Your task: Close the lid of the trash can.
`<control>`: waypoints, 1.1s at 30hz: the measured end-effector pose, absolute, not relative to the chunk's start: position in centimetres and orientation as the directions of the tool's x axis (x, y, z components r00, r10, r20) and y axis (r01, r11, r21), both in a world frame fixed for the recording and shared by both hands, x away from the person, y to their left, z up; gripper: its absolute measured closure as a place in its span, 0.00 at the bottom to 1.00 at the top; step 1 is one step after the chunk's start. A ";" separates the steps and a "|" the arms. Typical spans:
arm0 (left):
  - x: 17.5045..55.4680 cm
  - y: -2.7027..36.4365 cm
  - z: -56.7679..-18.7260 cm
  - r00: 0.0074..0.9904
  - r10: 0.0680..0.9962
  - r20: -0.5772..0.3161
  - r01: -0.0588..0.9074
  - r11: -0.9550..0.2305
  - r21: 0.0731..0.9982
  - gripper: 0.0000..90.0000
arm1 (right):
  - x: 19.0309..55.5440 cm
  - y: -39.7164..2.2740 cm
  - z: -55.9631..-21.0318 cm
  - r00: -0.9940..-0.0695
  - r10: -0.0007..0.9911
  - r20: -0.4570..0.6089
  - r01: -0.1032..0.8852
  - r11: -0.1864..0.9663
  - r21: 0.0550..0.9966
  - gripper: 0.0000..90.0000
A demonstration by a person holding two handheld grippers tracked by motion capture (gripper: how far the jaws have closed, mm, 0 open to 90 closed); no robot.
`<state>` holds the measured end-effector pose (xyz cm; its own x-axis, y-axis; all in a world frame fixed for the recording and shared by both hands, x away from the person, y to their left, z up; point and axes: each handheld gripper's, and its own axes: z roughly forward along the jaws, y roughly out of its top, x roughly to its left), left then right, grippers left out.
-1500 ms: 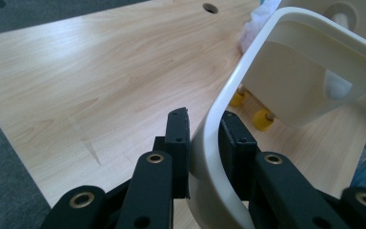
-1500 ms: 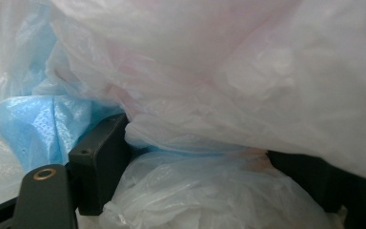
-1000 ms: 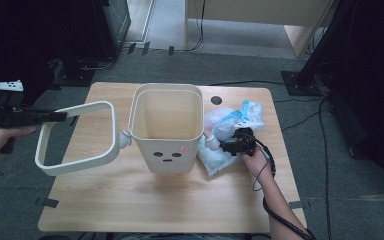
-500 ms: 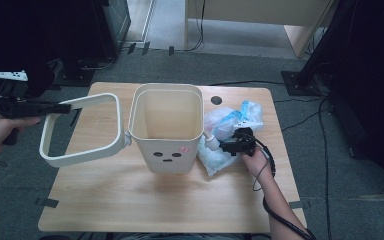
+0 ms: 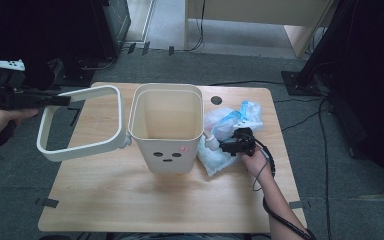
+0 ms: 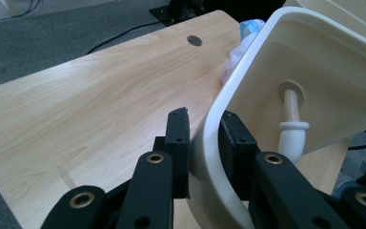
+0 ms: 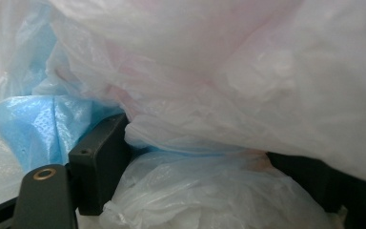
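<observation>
A person at a wooden table (image 5: pixel 130 200) works with a gripper in each hand; the left gripper (image 5: pixel 62 100), at the table's left edge, has its jaws closed tight on the rim of a cream-white frame (image 5: pixel 75 145), a rounded-square ring held tilted and lifted above the tabletop, its far end meeting the bin (image 5: pixel 166 130) at a small peg; in the left gripper view the black pads (image 6: pixel 177 138) press the frame's curved edge (image 6: pixel 209 143) from both sides; the open bin, with a small face printed on its front, stands upright near the table's middle; just to its right lies a heap of clear and blue plastic bags (image 5: pixel 230 120); the right gripper (image 5: pixel 227 146) has its jaws set fairly wide and bunched bag plastic (image 7: pixel 209 191) packed between them.
</observation>
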<state>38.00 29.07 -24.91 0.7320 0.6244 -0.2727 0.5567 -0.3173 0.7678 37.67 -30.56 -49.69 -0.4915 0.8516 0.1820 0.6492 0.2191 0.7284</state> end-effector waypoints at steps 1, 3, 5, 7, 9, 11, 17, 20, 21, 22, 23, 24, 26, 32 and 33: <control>38.0 29.0 -24.7 0.734 0.623 -0.270 0.552 -0.315 0.772 0.84 | 37.7 -30.5 -49.7 -0.492 0.852 0.181 0.648 0.219 0.729 0.25; 38.1 28.9 -24.2 0.740 0.618 -0.266 0.545 -0.318 0.776 0.84 | 37.7 -30.5 -49.7 -0.493 0.850 0.183 0.649 0.219 0.729 0.25; 38.2 28.7 -23.6 0.742 0.619 -0.259 0.542 -0.324 0.776 0.85 | 37.7 -30.5 -49.7 -0.493 0.850 0.184 0.650 0.220 0.728 0.25; 38.3 28.5 -23.1 0.742 0.621 -0.253 0.540 -0.328 0.775 0.84 | 37.7 -30.5 -49.7 -0.493 0.850 0.186 0.651 0.219 0.727 0.25; 38.5 28.1 -22.7 0.748 0.613 -0.255 0.536 -0.330 0.777 0.85 | 37.7 -30.5 -49.7 -0.495 0.850 0.182 0.650 0.223 0.726 0.25; 38.7 27.8 -22.4 0.750 0.611 -0.252 0.532 -0.331 0.780 0.85 | 37.7 -30.5 -49.6 -0.495 0.850 0.180 0.650 0.225 0.726 0.25; 39.2 26.7 -21.8 0.754 0.611 -0.241 0.521 -0.335 0.785 0.84 | 37.6 -30.5 -49.6 -0.495 0.851 0.177 0.649 0.227 0.726 0.25; 39.5 26.3 -21.7 0.756 0.609 -0.239 0.519 -0.335 0.786 0.84 | 37.6 -30.5 -49.6 -0.496 0.850 0.175 0.650 0.229 0.725 0.25; 39.6 26.1 -21.6 0.756 0.609 -0.239 0.519 -0.336 0.786 0.84 | 37.6 -30.4 -49.6 -0.496 0.850 0.176 0.650 0.230 0.725 0.25; 39.7 26.0 -21.6 0.757 0.607 -0.241 0.520 -0.337 0.785 0.84 | 37.6 -30.4 -49.6 -0.496 0.850 0.176 0.650 0.230 0.725 0.25; 39.8 25.8 -21.6 0.758 0.606 -0.240 0.521 -0.342 0.782 0.84 | 37.6 -30.4 -49.6 -0.497 0.850 0.175 0.649 0.230 0.725 0.25; 39.9 25.6 -21.6 0.758 0.607 -0.239 0.522 -0.344 0.781 0.84 | 37.7 -30.4 -49.6 -0.499 0.849 0.173 0.647 0.233 0.726 0.25; 40.2 25.2 -21.5 0.760 0.605 -0.236 0.521 -0.350 0.779 0.84 | 37.6 -30.4 -49.6 -0.498 0.850 0.172 0.648 0.233 0.725 0.25; 40.8 24.0 -21.8 0.766 0.596 -0.241 0.519 -0.353 0.778 0.84 | 37.6 -30.4 -49.6 -0.499 0.849 0.171 0.647 0.234 0.725 0.25; 40.9 23.8 -21.8 0.765 0.602 -0.229 0.513 -0.355 0.781 0.84 | 37.6 -30.4 -49.6 -0.498 0.850 0.171 0.647 0.233 0.726 0.25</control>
<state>40.90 23.77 -21.79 0.7650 0.6021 -0.2285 0.5131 -0.3552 0.7814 37.62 -30.37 -49.61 -0.4979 0.8503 0.1707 0.6474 0.2335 0.7255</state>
